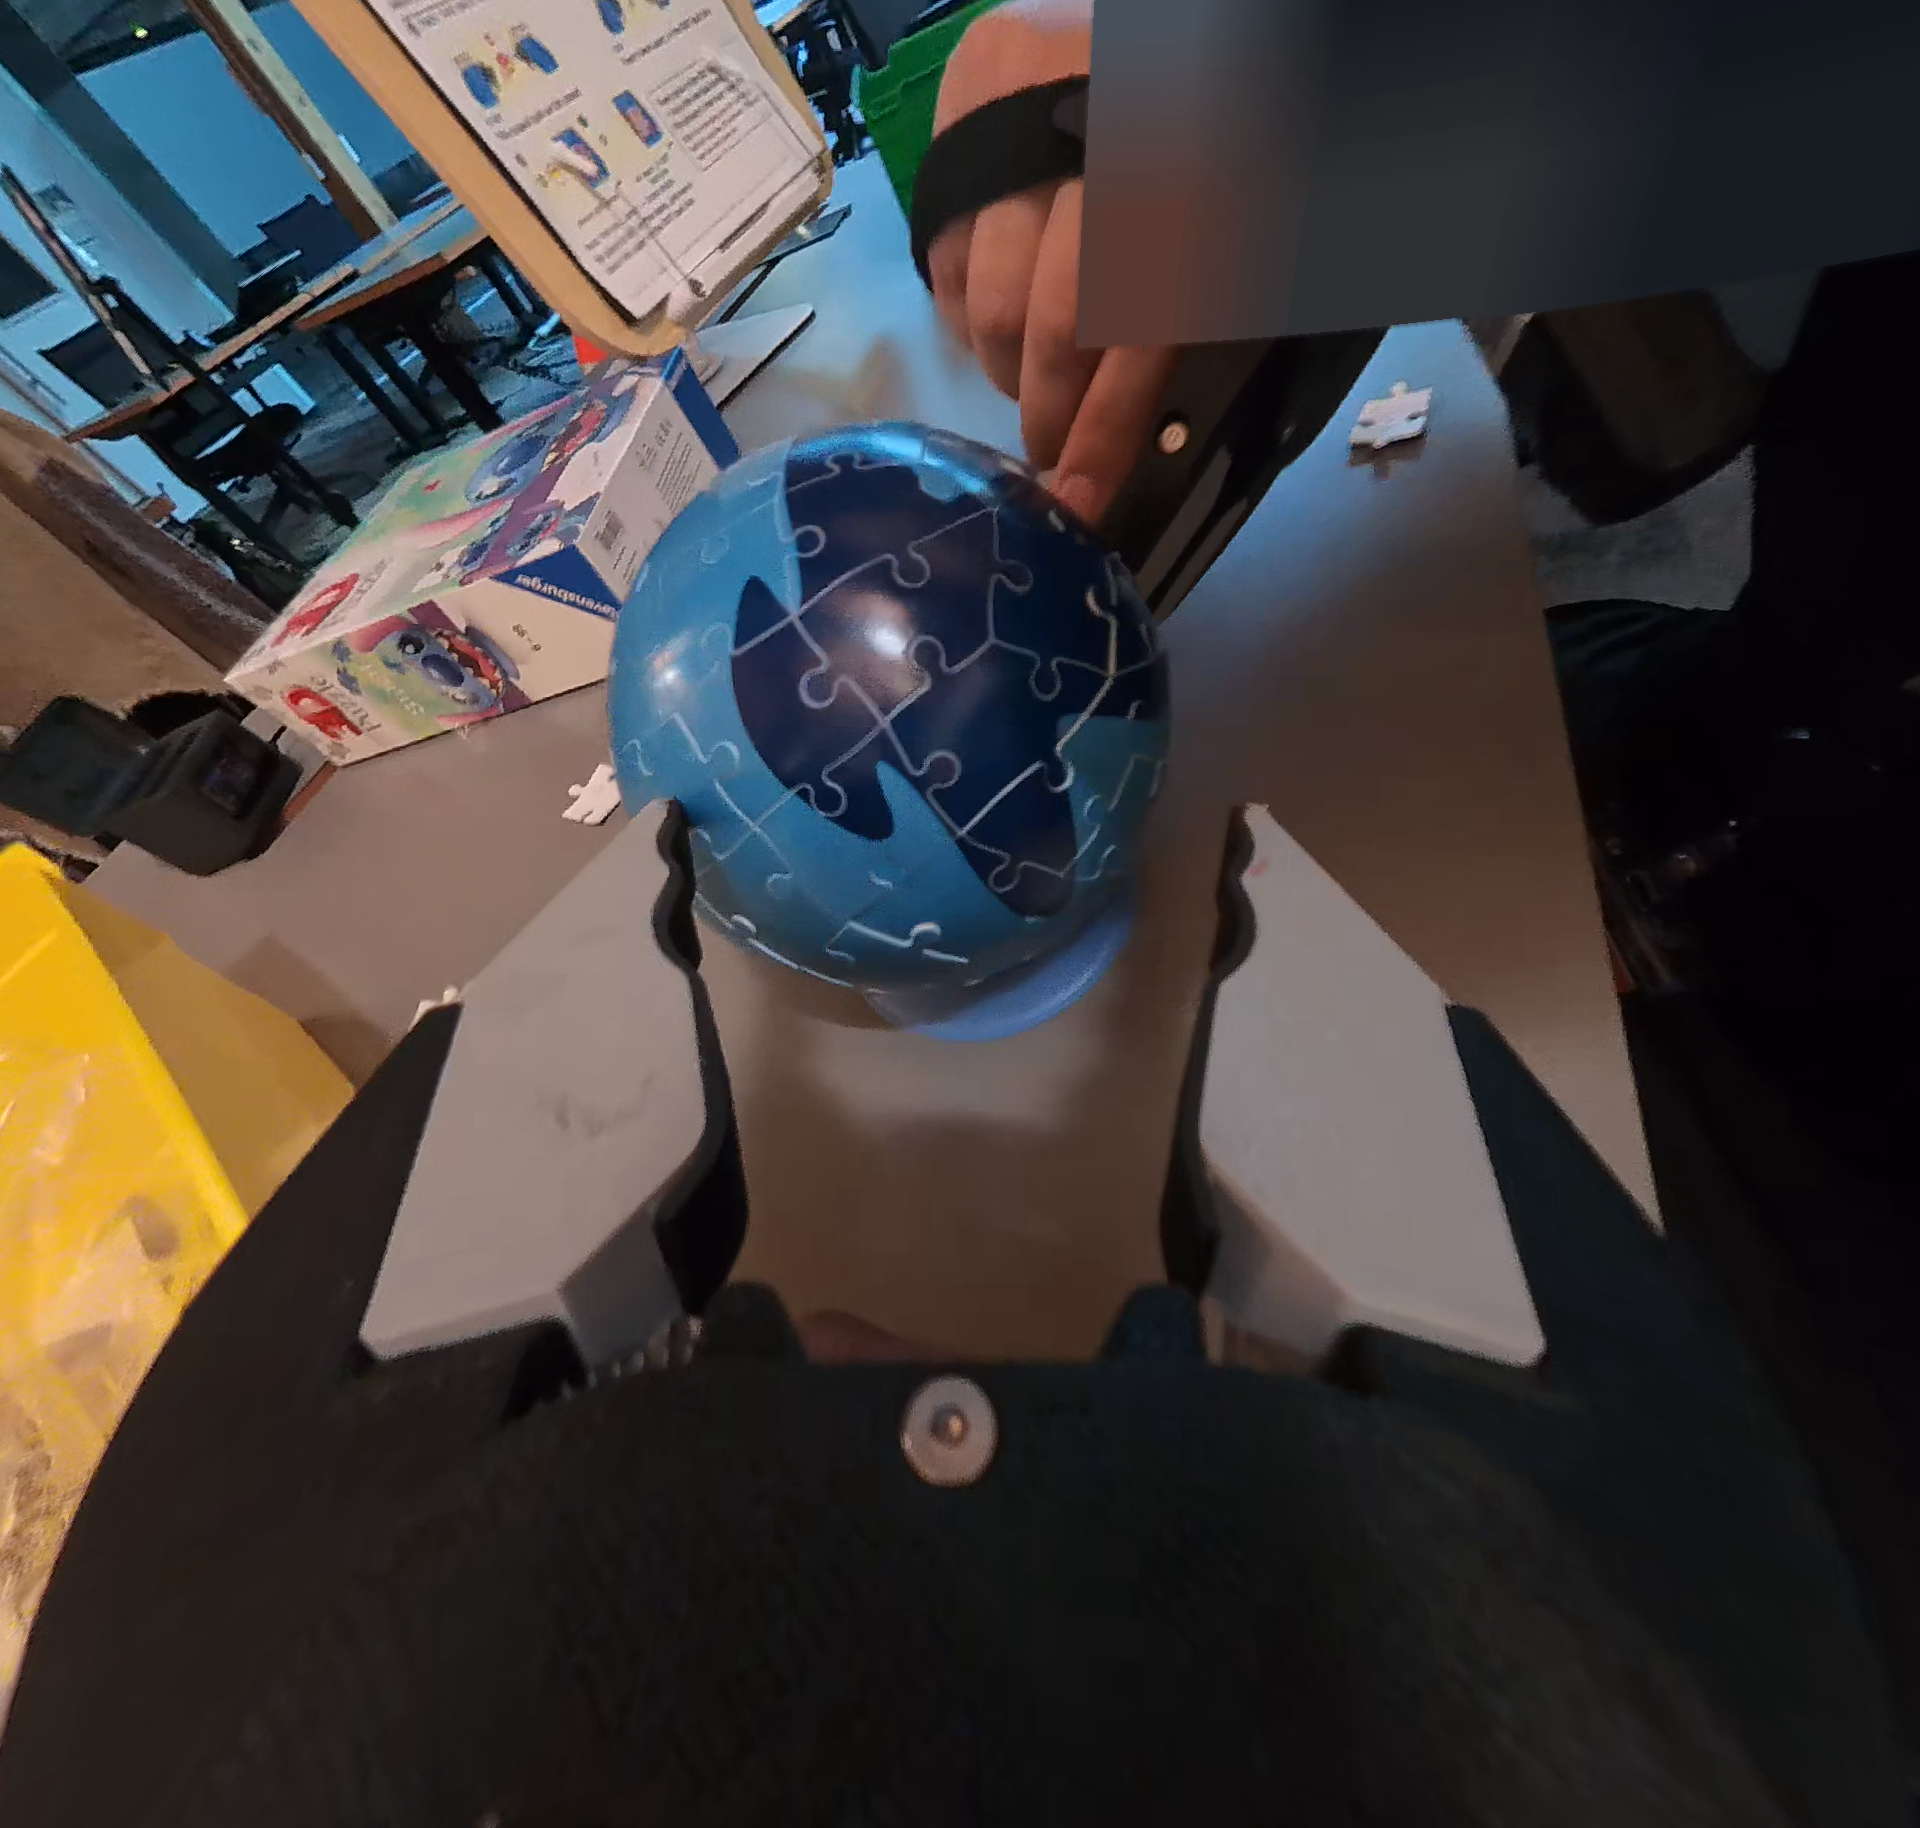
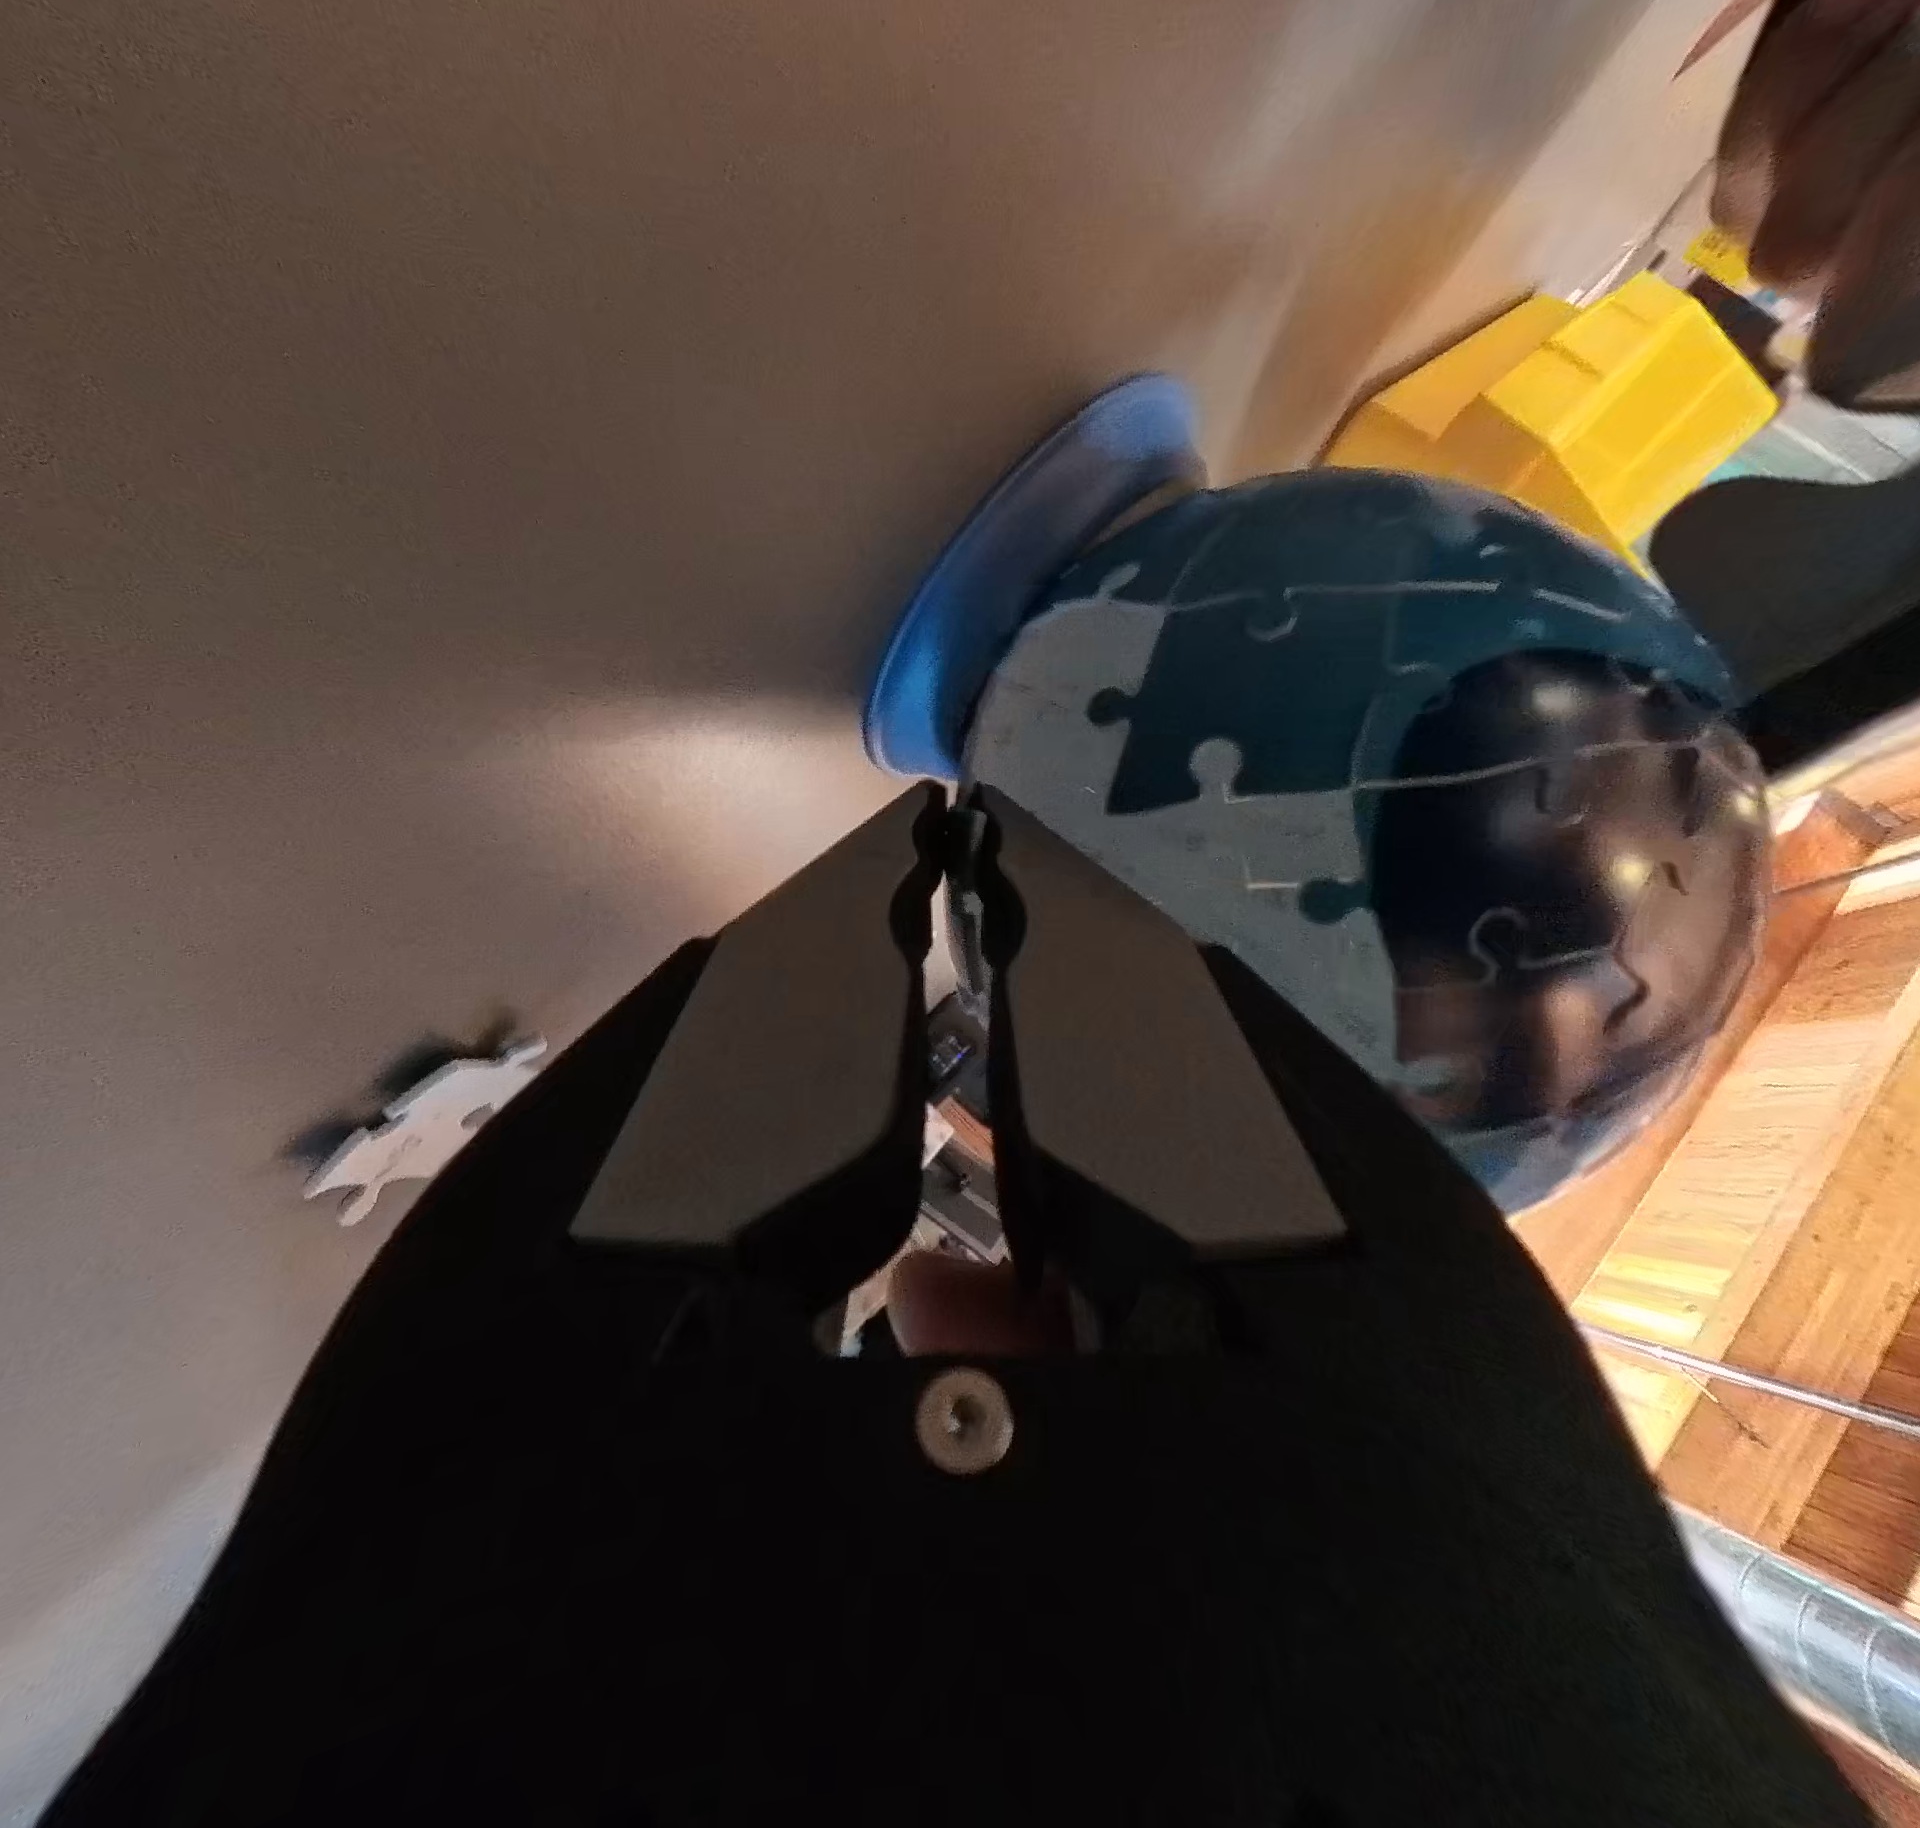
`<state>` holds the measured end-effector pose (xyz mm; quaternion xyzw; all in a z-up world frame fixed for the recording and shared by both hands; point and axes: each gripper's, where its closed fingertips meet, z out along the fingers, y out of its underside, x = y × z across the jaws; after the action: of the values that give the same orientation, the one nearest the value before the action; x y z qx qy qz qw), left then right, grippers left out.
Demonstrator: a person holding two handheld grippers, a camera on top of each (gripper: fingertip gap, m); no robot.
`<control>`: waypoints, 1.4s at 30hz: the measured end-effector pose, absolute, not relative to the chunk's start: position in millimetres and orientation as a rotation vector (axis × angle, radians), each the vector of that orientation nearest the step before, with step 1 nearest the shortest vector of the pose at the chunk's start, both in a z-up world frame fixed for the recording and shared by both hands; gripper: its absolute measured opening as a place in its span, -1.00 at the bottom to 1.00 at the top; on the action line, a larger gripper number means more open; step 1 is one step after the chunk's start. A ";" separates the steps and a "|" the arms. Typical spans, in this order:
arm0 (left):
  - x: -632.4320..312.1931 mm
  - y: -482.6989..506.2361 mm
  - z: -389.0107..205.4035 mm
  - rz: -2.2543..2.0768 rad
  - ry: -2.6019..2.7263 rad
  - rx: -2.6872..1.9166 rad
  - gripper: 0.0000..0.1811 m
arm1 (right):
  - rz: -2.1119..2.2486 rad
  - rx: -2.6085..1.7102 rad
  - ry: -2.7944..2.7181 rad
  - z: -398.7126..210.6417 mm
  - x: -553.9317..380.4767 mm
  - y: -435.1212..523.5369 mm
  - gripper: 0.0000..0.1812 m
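Grey tabletop (image 1: 1351,739) carries everything, with empty desks and chairs in a dim room behind it at eleven o'clock. At the centre stands a blue puzzle ball (image 1: 888,729), built from curved interlocking pieces in light and dark blue, seated on a low blue ring stand (image 1: 1023,999).

Left gripper (image 1: 956,843) is spread wide, its jaws apart on either side of the ball's lower half; the left finger (image 1: 675,874) lies against or just beside the ball, the right one stands clear. Right gripper (image 2: 951,802) is pinched together at the tips, and whether anything thin sits between them cannot be told; its tips sit just beside the ball (image 2: 1371,802) near the ring stand (image 2: 966,635). A hand (image 1: 1029,324) with a black strap holds that tool at one o'clock in the left wrist view.

A printed puzzle box (image 1: 488,583) lies at ten o'clock, bearing lettering and cartoon pictures. Behind it an instruction sheet (image 1: 582,85) leans on a wooden stand. Loose white puzzle pieces (image 1: 1390,417) lie on the table. A yellow bin (image 1: 104,1103) sits at eight o'clock.
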<state>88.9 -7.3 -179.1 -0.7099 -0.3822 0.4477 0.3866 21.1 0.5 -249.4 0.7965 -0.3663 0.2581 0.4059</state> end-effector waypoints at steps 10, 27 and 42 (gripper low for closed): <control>75.9 -11.6 -170.5 1.139 -0.989 -1.836 0.07 | 0.738 1.899 -0.882 -251.8 16.7 -15.5 -0.79; 69.9 -12.4 -176.5 1.162 -1.100 -1.794 0.04 | 1.412 1.610 -1.235 -172.0 -29.8 44.6 -1.00; 84.7 -19.2 -183.2 1.205 -1.260 -1.711 -0.02 | 1.498 0.703 -4.073 -141.6 -10.3 -52.2 -0.09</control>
<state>84.7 -19.2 -183.2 -0.6581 -0.4846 0.4636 0.3423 -10.3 -52.2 -141.6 0.1295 -0.7501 0.2759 -0.5869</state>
